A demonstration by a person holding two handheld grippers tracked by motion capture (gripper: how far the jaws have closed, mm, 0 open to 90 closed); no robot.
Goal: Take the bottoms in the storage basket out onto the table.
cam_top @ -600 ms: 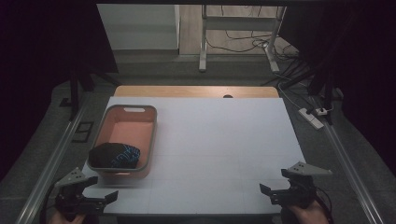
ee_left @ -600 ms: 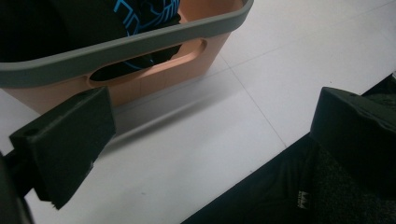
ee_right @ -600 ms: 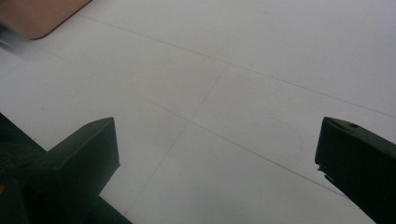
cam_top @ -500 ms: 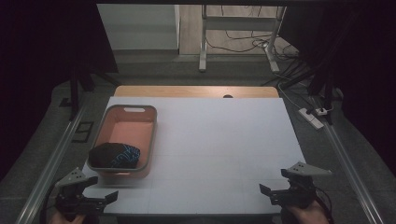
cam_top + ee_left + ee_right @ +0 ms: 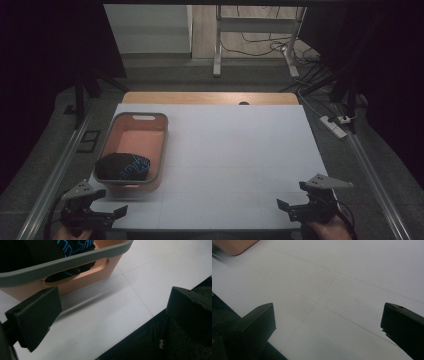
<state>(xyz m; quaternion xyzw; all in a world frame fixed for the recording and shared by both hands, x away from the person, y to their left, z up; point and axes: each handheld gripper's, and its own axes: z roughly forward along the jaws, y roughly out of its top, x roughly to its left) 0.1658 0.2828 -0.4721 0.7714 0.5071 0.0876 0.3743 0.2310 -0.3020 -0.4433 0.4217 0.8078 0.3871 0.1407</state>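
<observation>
Black cloth (image 5: 121, 166) with blue print sits bunched in orange basket (image 5: 150, 121), tabletop (image 5: 240, 150) left; looks soft, light, pinch a top fold. Left claw (image 5: 111, 216) and right claw (image 5: 289, 209) both apart, empty.

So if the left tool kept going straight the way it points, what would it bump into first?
Most likely the near wall of the orange basket, right by its handle slot. The left tool is open, with bare white table before it; how far off the basket is stays unclear.

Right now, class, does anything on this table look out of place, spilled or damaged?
Nothing stands out. The orange basket sits squarely on the white table, with a dark bundle of cloth lying inside its near end. No spill or damage shows.
</observation>
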